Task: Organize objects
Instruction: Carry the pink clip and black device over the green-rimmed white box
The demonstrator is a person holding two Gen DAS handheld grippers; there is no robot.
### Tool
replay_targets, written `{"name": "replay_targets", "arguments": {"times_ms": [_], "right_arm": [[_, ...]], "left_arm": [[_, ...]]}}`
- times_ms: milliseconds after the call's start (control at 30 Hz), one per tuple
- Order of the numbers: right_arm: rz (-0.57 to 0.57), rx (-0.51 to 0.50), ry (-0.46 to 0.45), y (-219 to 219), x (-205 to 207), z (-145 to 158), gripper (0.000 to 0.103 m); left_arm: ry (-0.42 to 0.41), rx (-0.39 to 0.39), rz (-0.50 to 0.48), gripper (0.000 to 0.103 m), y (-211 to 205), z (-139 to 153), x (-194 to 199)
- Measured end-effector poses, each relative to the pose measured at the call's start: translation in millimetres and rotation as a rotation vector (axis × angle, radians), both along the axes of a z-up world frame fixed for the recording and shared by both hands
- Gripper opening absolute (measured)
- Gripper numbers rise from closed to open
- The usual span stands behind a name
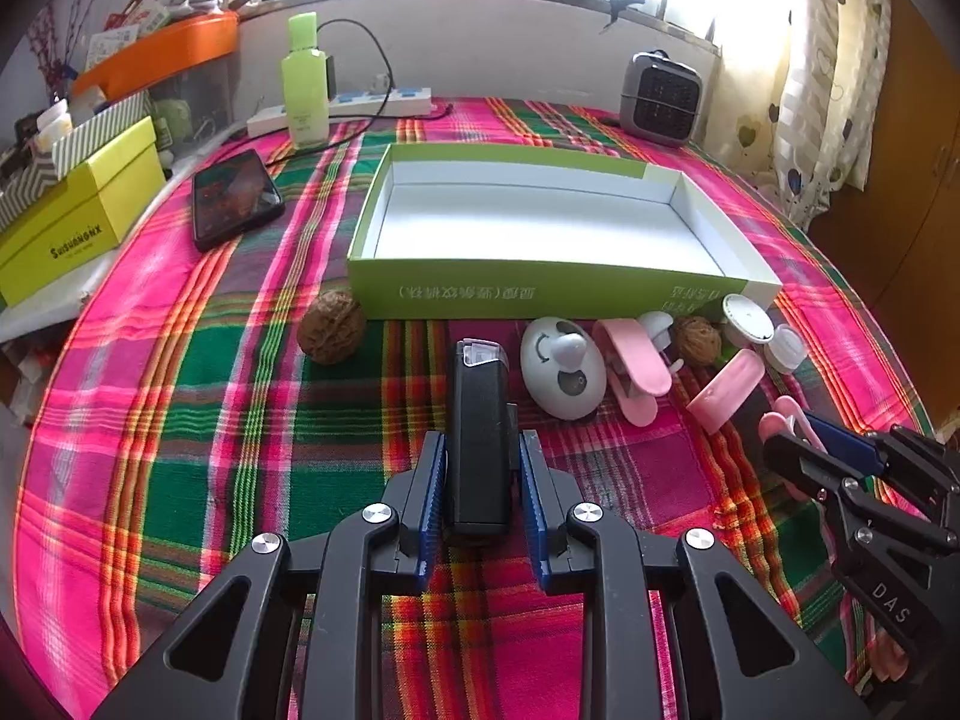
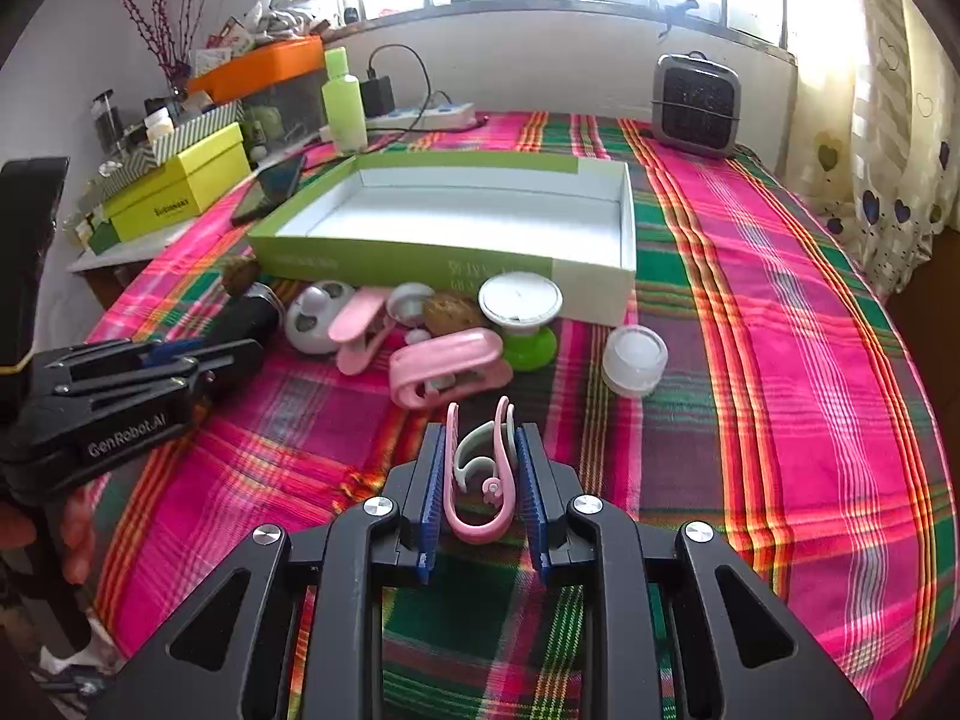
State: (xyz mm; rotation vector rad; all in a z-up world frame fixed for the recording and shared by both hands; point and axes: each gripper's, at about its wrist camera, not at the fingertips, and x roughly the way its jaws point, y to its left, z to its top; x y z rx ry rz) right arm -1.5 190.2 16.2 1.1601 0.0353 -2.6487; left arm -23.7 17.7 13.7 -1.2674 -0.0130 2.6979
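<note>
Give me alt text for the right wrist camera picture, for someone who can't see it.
The right gripper is shut on a pink clip above a bright plaid tablecloth. Beyond it, small items lie before an empty green box; the left gripper, at the left, holds a black object.

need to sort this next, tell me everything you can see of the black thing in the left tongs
The black device is a slim, boxy block of matte plastic with a pale, clear-looking tip at its far end. It lies lengthwise between the left tongs, whose blue pads are closed on its sides, pointing toward the green box, above the plaid cloth.
</note>
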Motion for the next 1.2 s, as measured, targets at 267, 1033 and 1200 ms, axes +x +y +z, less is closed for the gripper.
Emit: {"name": "replay_targets", "arguments": {"times_ms": [267,1033,1200], "right_arm": [[0.027,-0.026,0.028,-3.7,-8.6,18.2,0.024],[0.017,-0.067,-0.011,-1.2,-104.8,42.1,0.024],[0.004,-0.055,-0.036,-0.3,-134.3,36.4,0.024]], "left_arm": [[0.027,0.021,-0.009,0.022,-0.1,18.4,-0.8],[0.007,0.063,-0.063,0.022,16.7,42.4,-81.5],[-0.02,0.07,-0.059,0.022,20.3,35.6,-108.4]]}}
